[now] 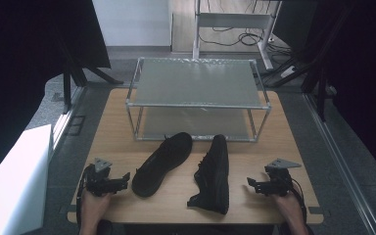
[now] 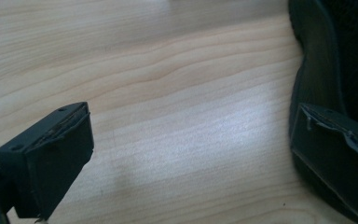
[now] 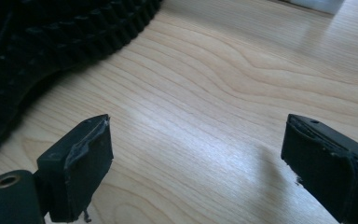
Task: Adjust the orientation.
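Observation:
Two black shoes lie on the wooden table (image 1: 254,147). The left shoe (image 1: 162,164) stands upright and slants from near left to far right. The right shoe (image 1: 213,174) lies on its side, its treaded sole (image 3: 37,37) turned toward my right gripper. My left gripper (image 1: 124,180) rests near the table's front left, open and empty, just left of the left shoe; its right jaw sits close beside that shoe's side (image 2: 326,56). The left gripper (image 2: 191,154) has bare wood between its jaws. My right gripper (image 1: 251,184) (image 3: 196,158) is open and empty, a short way right of the tipped shoe.
A metal-framed rack (image 1: 198,83) with two shelves stands at the table's far half, just behind the shoes. A white box (image 1: 14,181) sits off the table's left side. Dark curtains and stands flank the table; cables lie on the floor behind.

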Action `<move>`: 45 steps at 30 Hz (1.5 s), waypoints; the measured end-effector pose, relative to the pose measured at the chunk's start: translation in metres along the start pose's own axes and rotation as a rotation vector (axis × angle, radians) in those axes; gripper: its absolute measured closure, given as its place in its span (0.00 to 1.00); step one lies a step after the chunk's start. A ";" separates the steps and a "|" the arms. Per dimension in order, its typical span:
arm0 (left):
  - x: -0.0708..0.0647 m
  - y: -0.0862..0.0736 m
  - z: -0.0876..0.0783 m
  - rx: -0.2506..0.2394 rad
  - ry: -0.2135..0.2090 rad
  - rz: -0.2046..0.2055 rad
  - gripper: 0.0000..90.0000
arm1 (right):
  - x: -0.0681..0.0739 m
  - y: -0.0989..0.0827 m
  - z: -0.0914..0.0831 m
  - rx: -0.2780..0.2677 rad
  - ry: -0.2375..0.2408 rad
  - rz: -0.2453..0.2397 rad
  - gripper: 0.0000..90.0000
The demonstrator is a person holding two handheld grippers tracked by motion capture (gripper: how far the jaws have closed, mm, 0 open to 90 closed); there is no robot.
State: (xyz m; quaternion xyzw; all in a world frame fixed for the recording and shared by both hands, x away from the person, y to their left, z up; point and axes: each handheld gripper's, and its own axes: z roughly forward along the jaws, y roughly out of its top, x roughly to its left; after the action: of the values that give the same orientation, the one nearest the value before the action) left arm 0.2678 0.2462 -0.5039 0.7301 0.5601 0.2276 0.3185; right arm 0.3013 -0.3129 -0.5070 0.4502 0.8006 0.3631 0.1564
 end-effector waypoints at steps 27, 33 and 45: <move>-0.001 0.007 0.014 -0.016 0.013 0.030 0.00 | 0.005 0.002 0.003 -0.014 0.049 0.021 0.00; -0.006 0.008 0.017 0.011 0.000 0.072 0.00 | 0.006 0.002 0.003 -0.010 0.051 0.022 0.00; -0.026 0.005 0.010 0.022 -0.032 0.132 0.00 | 0.006 0.001 0.003 -0.008 0.060 0.025 0.00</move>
State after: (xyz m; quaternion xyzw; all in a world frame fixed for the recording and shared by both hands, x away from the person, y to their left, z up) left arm 0.2713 0.2185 -0.5064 0.7725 0.5082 0.2302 0.3034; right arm 0.3006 -0.3058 -0.5079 0.4484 0.7980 0.3812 0.1297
